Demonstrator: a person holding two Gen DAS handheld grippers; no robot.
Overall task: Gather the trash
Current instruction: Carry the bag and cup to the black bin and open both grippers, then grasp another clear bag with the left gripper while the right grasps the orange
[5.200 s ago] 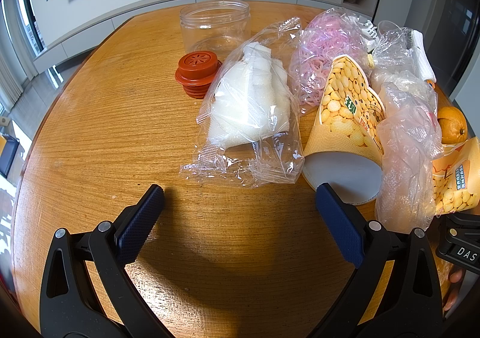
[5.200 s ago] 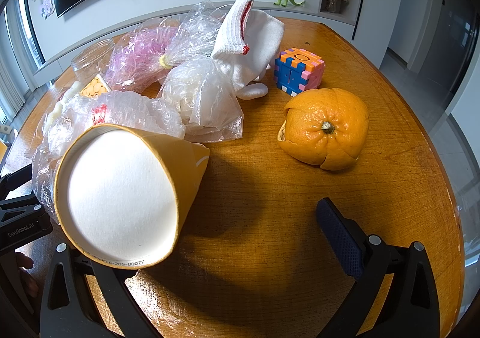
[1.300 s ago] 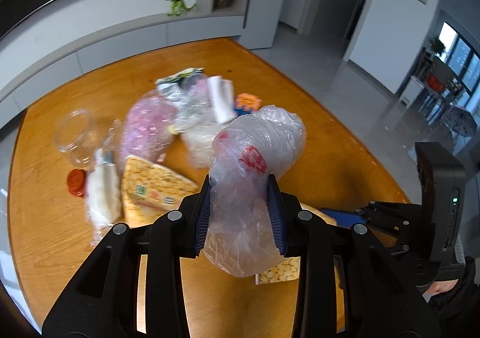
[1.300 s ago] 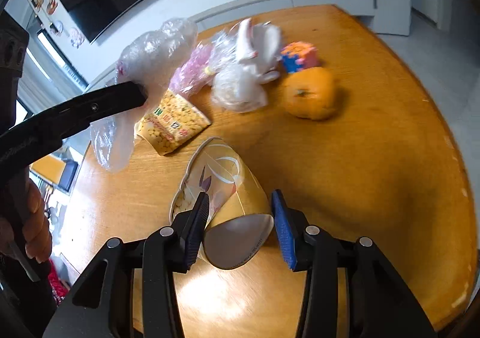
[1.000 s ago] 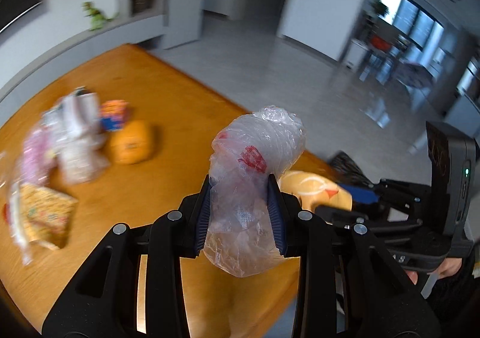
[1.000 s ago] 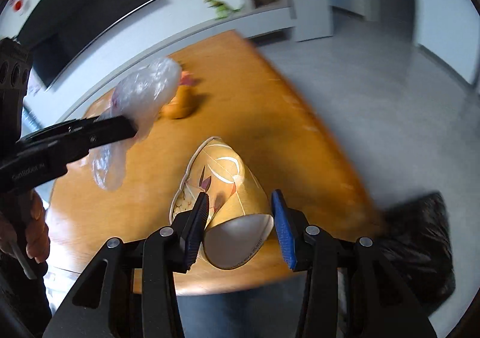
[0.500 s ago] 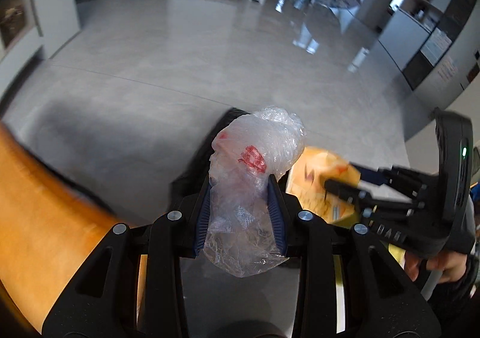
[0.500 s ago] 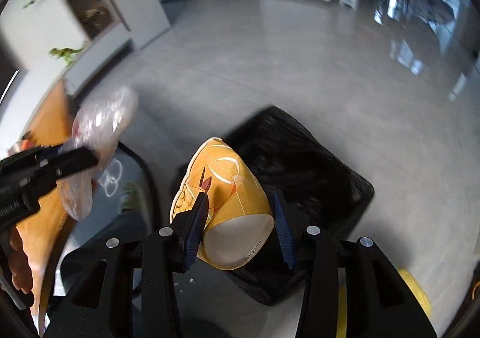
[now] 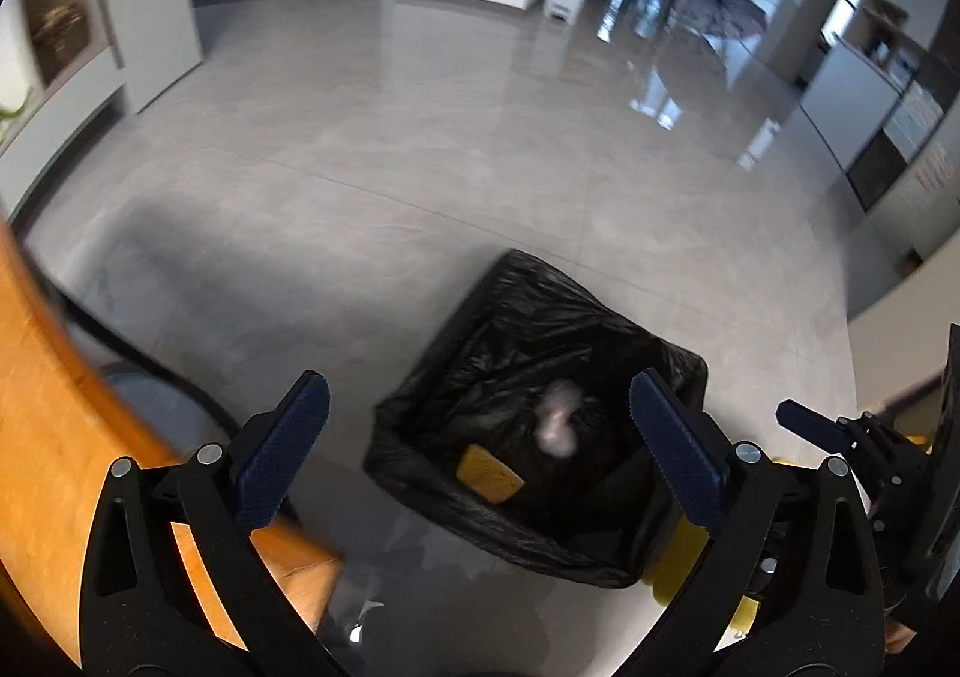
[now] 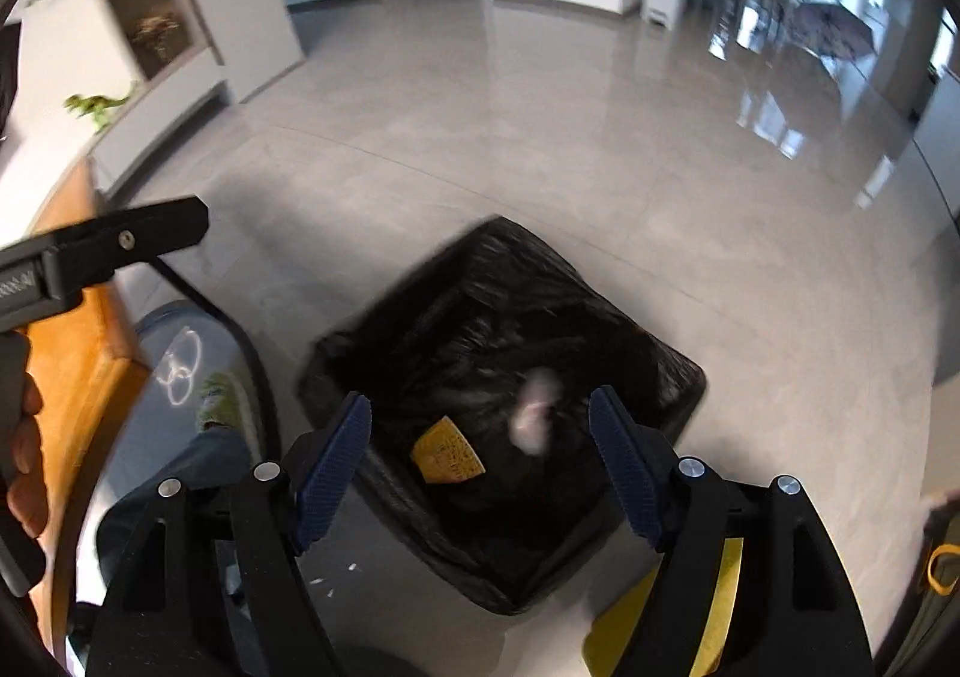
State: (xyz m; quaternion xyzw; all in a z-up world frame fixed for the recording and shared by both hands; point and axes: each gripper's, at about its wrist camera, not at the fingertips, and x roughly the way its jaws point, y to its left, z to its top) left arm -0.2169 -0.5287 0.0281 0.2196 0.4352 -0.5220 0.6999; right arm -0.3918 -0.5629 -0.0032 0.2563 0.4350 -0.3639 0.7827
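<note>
A bin lined with a black bag stands on the grey floor; it also shows in the right wrist view. Inside it lie the yellow paper cup and the crumpled clear plastic bag, which is blurred. My left gripper is open and empty above the bin. My right gripper is open and empty above the bin too. The left gripper's body shows at the left of the right wrist view.
The edge of the orange wooden table is at the lower left, also in the right wrist view. A chair with a dark frame stands between table and bin. Glossy grey floor stretches beyond the bin.
Both grippers have opened. The plastic bag has dropped from the left one and the paper cup from the right one, both into the black bin.
</note>
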